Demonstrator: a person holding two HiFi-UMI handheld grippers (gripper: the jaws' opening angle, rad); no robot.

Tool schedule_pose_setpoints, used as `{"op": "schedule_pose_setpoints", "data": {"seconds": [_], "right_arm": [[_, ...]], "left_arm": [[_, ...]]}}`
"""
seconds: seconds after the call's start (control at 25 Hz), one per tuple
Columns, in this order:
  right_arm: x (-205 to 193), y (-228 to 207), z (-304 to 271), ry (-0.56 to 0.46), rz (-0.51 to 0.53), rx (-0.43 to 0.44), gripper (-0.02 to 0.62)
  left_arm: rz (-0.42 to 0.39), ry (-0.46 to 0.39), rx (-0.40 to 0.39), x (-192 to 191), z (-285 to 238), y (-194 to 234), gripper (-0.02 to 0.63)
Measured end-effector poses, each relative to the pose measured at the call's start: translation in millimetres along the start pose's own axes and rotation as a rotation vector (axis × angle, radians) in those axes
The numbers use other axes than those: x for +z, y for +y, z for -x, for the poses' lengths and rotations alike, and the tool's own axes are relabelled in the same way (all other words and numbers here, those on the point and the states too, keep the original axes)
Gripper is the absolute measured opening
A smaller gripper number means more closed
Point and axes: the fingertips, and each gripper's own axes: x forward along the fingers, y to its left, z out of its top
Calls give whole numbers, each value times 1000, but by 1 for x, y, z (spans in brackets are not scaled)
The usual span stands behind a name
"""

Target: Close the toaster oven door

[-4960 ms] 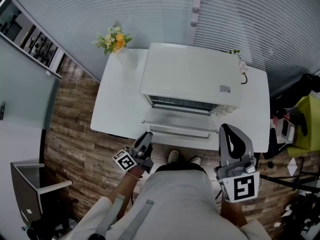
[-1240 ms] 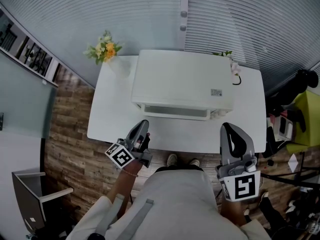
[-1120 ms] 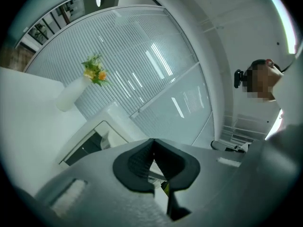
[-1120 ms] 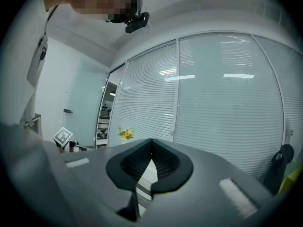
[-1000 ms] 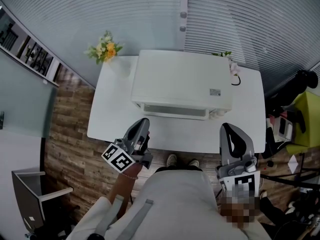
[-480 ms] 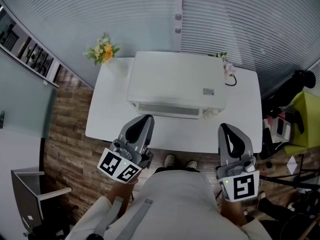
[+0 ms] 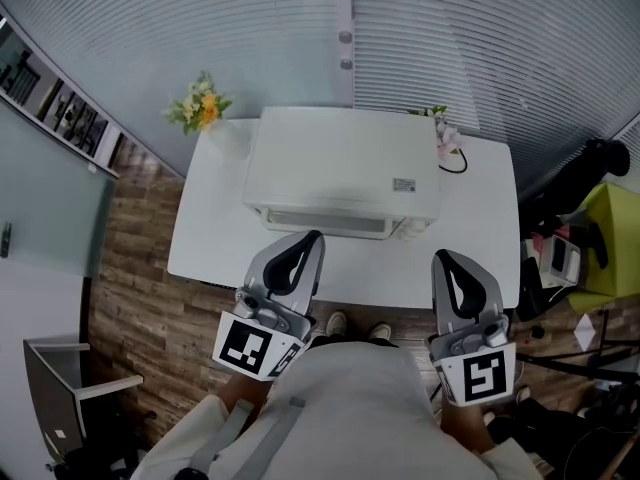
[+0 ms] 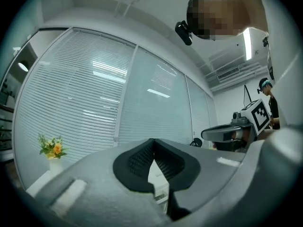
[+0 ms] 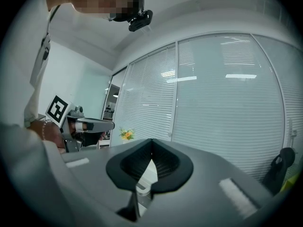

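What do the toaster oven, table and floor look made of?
Toaster oven: likely painted sheet metal, matte white, flat boxy top. Table: smooth white surface, perhaps laminate. Floor: wood or wood-look planks, brown grain with staggered joints.

The toaster oven [image 7: 343, 168] is a white, box-shaped unit. It stands upright at the rear centre of the white table [image 7: 470, 253]. Its front door [image 7: 325, 223] is fully closed, flush against the body, facing the table's near edge.

Nothing legible; the label [image 7: 403, 184] on the toaster oven [image 7: 335, 158] is too small (a mere smudge).
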Motion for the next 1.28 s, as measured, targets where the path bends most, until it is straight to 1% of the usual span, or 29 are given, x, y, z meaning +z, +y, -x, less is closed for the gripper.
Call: {"op": "schedule_pose_setpoints", "data": {"seconds": [0.28, 0.44, 0.52, 1.12, 1.28], "right_arm": [[-4, -13, 5, -5, -6, 14, 3], [-7, -21, 7, 3, -24, 16, 3], [-9, -26, 8, -2, -14, 16, 3], [-18, -46, 8, 9, -29, 21, 3], [-18, -49, 8, 13, -51, 14, 3]], "left_arm": [[-12, 9, -10, -2, -17, -21, -1], [-3, 20, -11, -6, -25, -30, 0], [-2, 25, -10, -8, -28, -33, 0], [-1, 48, -3, -13, -45, -40, 0], [4, 48, -3, -13, -49, -42, 0]]}}
